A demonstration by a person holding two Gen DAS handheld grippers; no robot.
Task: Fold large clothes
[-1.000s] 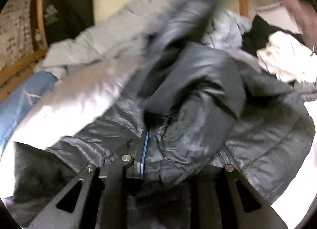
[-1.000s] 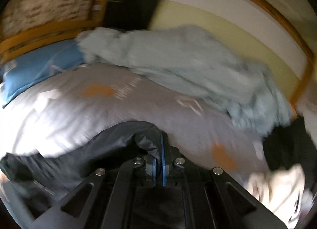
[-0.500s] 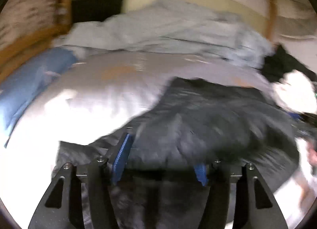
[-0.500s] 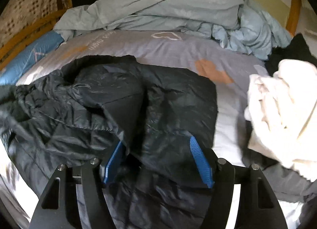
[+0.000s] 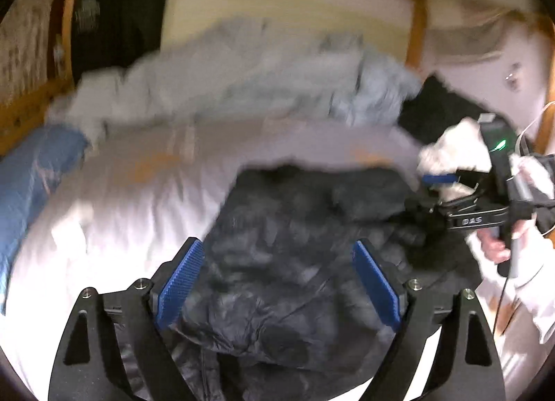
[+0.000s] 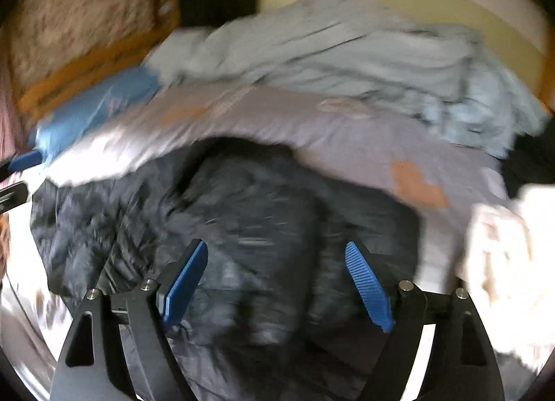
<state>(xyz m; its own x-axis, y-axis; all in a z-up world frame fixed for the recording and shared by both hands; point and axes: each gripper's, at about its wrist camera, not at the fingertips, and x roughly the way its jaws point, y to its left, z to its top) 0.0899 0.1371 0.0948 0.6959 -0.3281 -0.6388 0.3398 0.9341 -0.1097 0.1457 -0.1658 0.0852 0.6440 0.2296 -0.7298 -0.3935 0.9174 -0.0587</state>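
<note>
A dark grey puffer jacket (image 5: 295, 248) lies bunched on the pale bed cover (image 5: 138, 200), and it fills the lower middle of the right wrist view (image 6: 242, 234) too. My left gripper (image 5: 277, 262) hangs over it with its jaws opening; the blue pads (image 5: 180, 276) stand wide apart and press on nothing. My right gripper (image 6: 277, 272) is over the jacket as well, jaws opening, blue pads (image 6: 367, 283) clear of the fabric. In the left wrist view the right gripper (image 5: 440, 182) appears at the far right, held by a hand (image 5: 496, 245).
A crumpled light blue quilt (image 6: 347, 54) lies along the far side against the wooden bed frame (image 5: 416, 33). A cream garment (image 6: 503, 262) and a black one (image 5: 437, 106) sit at the right. A blue pillow (image 5: 31, 172) lies at the left.
Both grippers were shut on jacket fabric a second ago and have let it go, jaws spreading wide. The jacket has dropped onto the bed. The left view has lifted; the right has sunk toward the jacket.
</note>
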